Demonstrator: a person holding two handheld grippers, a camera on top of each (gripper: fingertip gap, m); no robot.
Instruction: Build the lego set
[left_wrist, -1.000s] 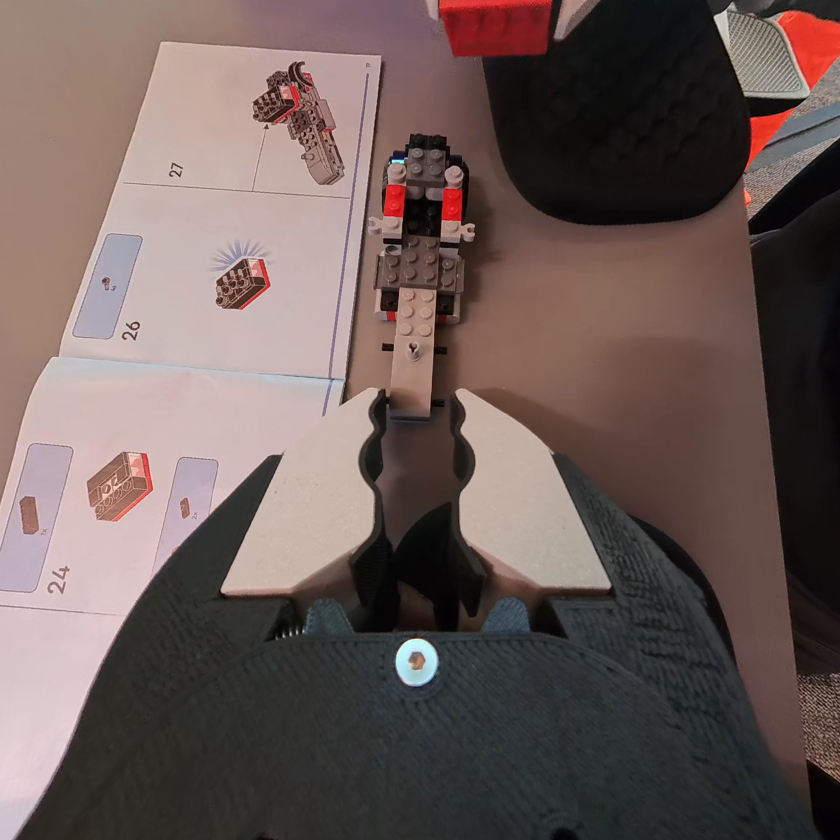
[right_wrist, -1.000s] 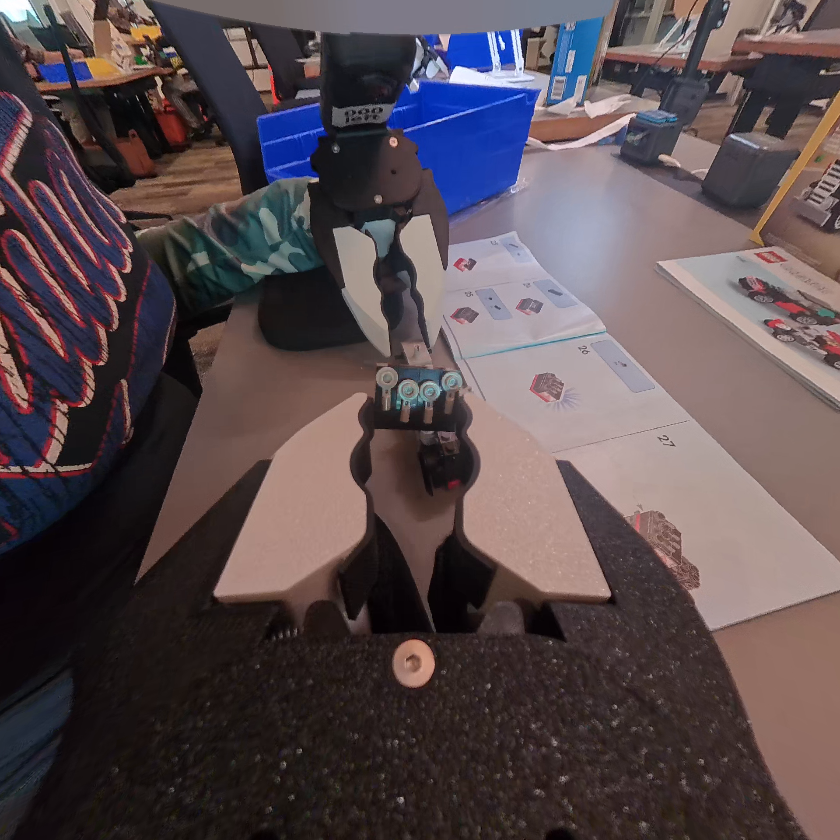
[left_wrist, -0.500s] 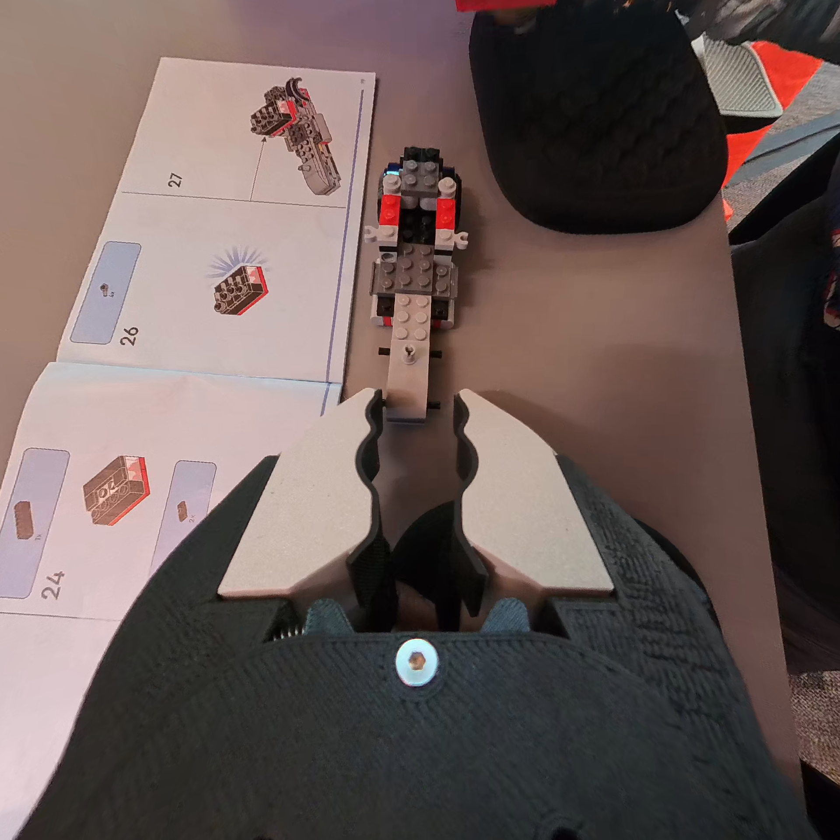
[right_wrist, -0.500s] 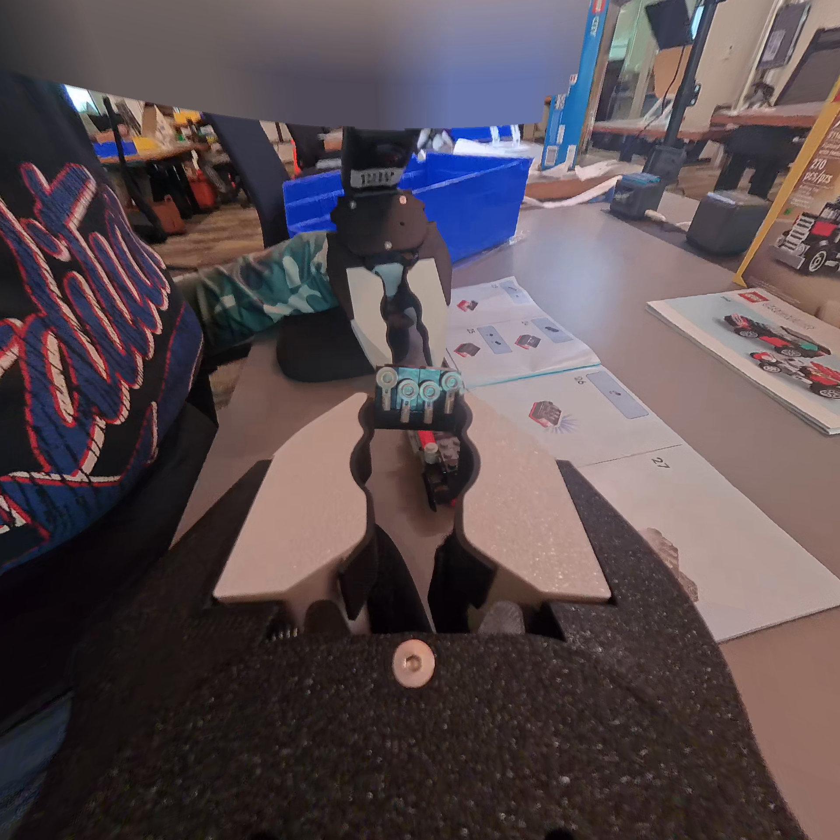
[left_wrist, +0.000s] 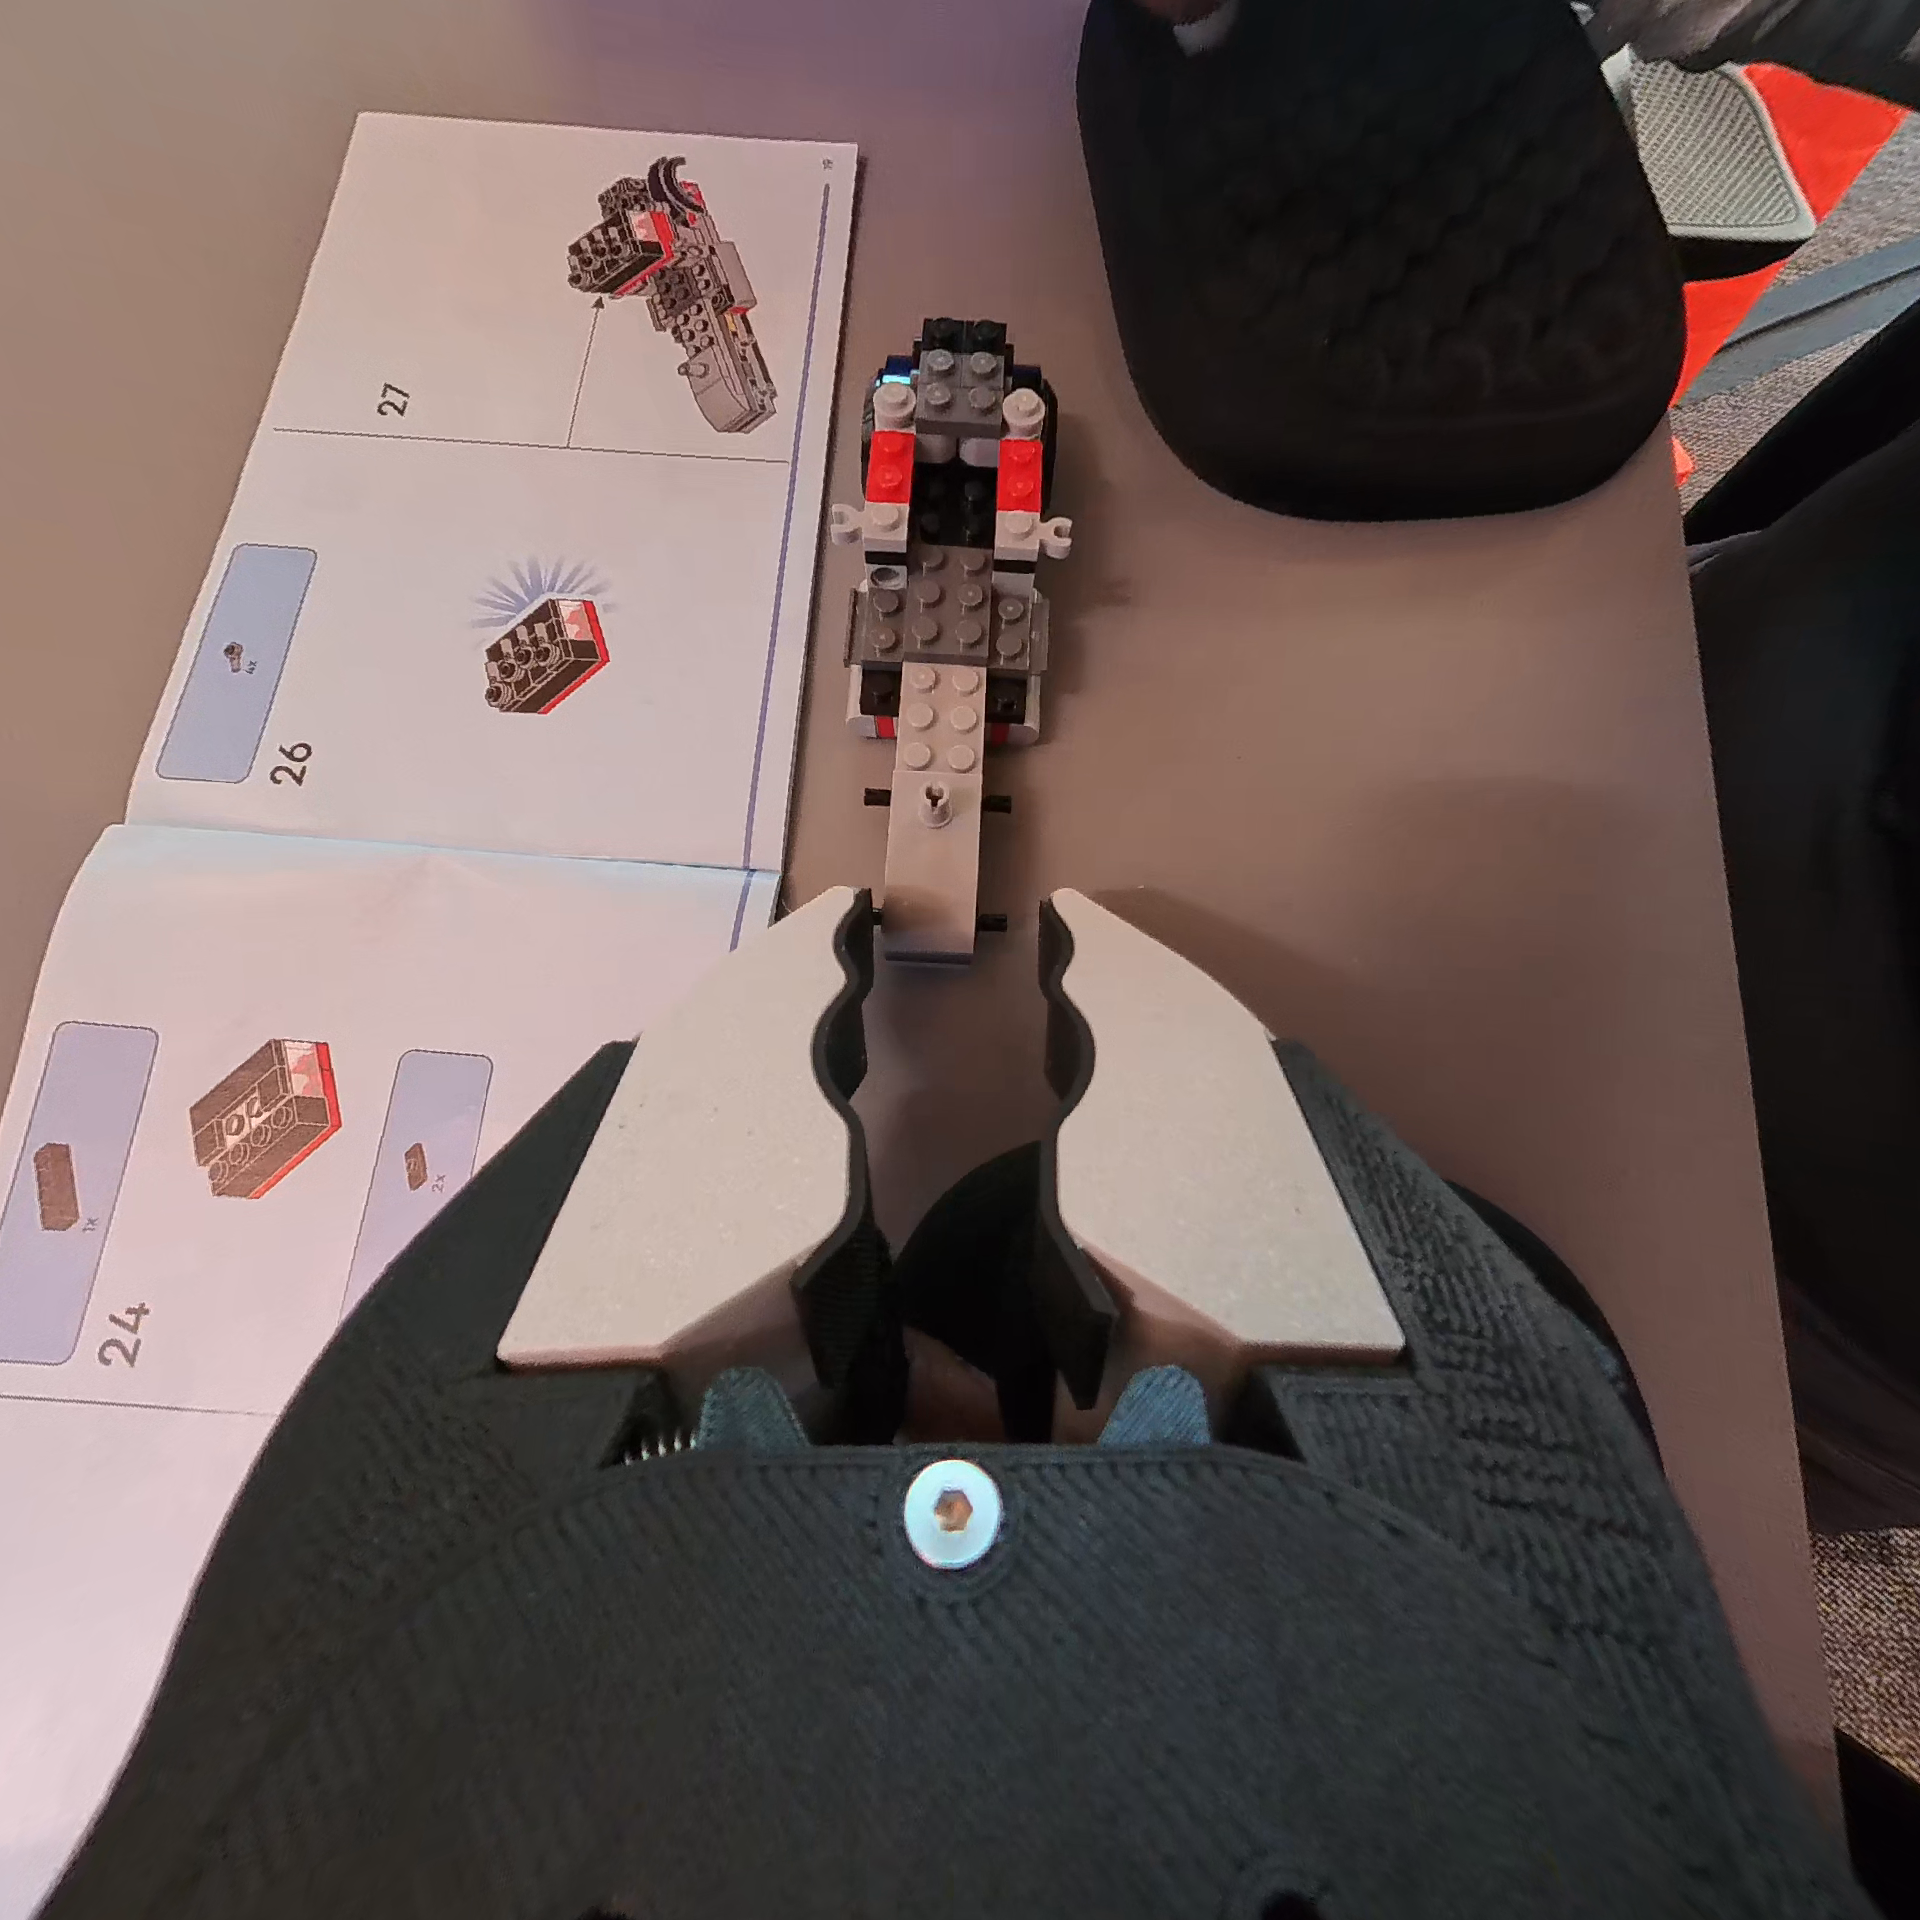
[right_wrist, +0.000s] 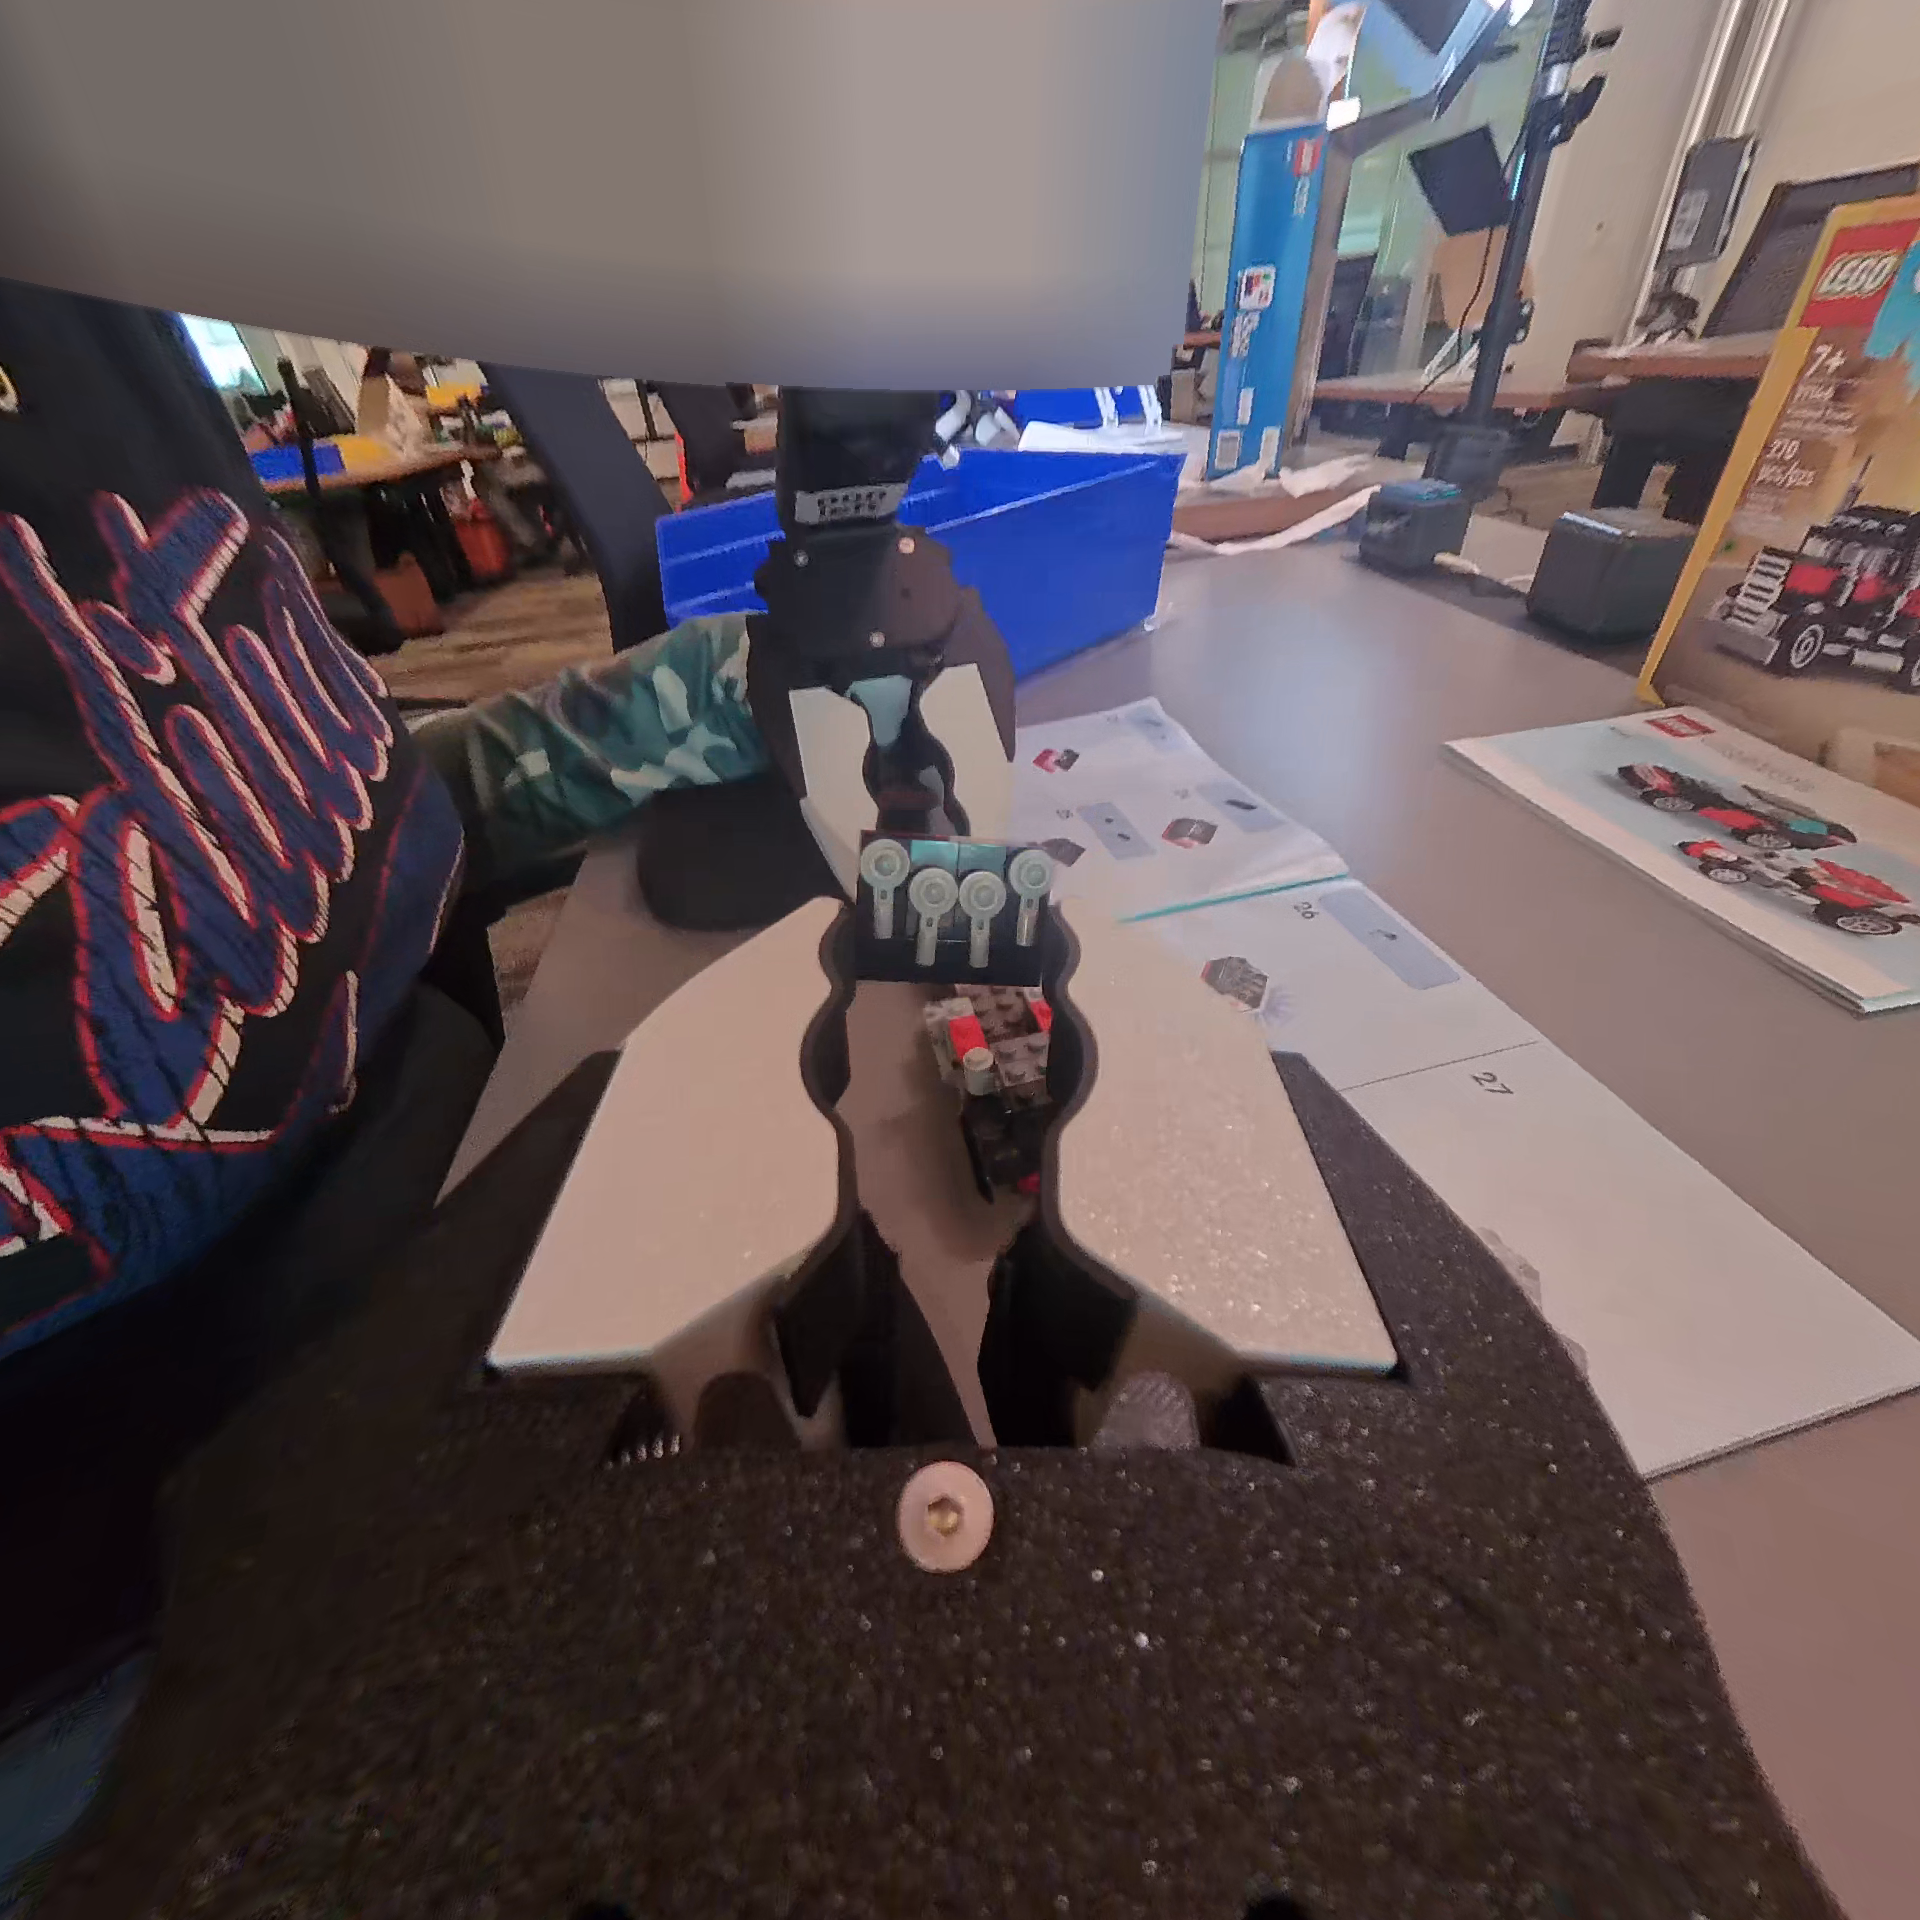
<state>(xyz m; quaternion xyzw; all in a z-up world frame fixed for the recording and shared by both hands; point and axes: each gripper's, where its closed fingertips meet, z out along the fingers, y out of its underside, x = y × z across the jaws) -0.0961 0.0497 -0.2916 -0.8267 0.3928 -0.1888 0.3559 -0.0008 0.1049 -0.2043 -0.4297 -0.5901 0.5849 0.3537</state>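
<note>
1. The long grey, red and black brick-built chassis (left_wrist: 951, 582) lies flat on the grey-brown bench (left_wrist: 1351, 831), just beside the right edge of the open white instruction booklet (left_wrist: 499, 582).
2. Its light grey tail plate reaches between the tips of the left gripper (left_wrist: 951, 920), whose fingers stand parted (a small gap on each side, gripping nothing).
3. The right gripper (right_wrist: 951, 935) is clamped on a small black brick block with four pale round pins (right_wrist: 954, 914), held above the chassis front.

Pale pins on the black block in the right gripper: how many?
4, side by side across the front of the black block pinched between the right gripper fingertips; none looks hidden.
</note>
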